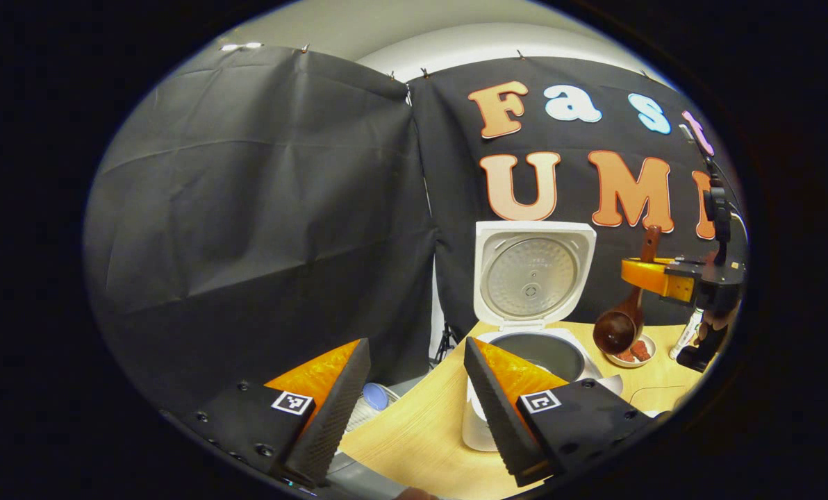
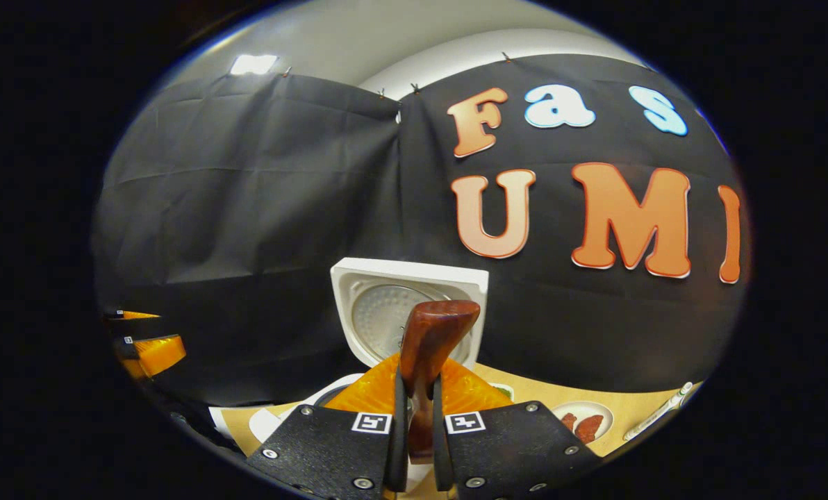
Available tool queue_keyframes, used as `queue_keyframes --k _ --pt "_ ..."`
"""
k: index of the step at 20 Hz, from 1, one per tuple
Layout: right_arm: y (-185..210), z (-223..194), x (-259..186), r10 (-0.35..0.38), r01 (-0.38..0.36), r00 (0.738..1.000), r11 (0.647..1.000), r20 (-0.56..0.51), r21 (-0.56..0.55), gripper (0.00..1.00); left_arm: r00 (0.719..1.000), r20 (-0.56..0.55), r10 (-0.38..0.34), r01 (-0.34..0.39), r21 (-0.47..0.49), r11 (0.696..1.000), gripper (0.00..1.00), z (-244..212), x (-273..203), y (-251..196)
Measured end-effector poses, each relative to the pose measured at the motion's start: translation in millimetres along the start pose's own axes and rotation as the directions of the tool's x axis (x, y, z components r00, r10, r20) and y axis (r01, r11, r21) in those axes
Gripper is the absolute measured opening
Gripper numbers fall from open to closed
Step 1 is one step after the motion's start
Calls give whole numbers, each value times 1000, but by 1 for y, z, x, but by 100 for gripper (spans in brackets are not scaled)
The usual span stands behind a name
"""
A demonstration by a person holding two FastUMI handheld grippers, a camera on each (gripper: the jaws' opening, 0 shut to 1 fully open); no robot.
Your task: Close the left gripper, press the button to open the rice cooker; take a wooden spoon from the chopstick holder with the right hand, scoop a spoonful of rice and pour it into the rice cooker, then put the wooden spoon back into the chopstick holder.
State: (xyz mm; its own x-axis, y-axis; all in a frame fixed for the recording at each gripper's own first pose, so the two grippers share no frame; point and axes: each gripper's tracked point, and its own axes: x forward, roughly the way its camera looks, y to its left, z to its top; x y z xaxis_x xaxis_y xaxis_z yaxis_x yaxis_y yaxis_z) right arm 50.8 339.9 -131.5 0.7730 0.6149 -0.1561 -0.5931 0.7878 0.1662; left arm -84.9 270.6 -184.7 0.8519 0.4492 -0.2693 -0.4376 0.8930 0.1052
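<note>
Rice cooker (image 1: 533,326) open near desk (image 1: 421,437) back edge, lid up. Right tool (image 2: 414,423) clamped on wooden spoon (image 2: 431,340) handle; bowl hangs beside the pot, over a small dish (image 1: 633,353). Left tool (image 1: 414,410) apart, idle. Spoon looks stiff, light, smooth-lacquered, likely slippery; mid-handle grip seems best.

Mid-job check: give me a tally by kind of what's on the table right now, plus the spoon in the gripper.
Rice cooker, lid up: 1
Wooden spoon, held in the right gripper: 1
Small dish with reddish pieces: 1
Pen-like stick: 1
Total: 4
</note>
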Motion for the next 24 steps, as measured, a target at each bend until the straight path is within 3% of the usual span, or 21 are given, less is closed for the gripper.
queue_keyframes --k 4,10,16,17,18,24 --pt "-48 4 -47 -54 54 999 997 2 55 14 1000 2 -23 24 -27 999 91 2 -5 -34" --pt "-140 -10 -132 -227 229 973 968 -32 105 14 995 31 -90 90 2 996 93 17 -19 -99" --pt "-214 -55 -220 -394 410 912 890 -114 201 14 987 37 -157 156 22 987 91 36 -28 -156" --pt "-223 -61 -233 -416 433 901 875 -123 214 14 986 37 -165 164 27 986 95 38 -29 -163" --pt "-232 -68 -245 -436 456 890 862 -133 222 14 983 32 -180 180 29 983 91 37 -29 -172" --pt "-276 -115 -308 -553 593 805 756 -214 277 14 975 48 -218 215 49 975 91 54 -37 -199"
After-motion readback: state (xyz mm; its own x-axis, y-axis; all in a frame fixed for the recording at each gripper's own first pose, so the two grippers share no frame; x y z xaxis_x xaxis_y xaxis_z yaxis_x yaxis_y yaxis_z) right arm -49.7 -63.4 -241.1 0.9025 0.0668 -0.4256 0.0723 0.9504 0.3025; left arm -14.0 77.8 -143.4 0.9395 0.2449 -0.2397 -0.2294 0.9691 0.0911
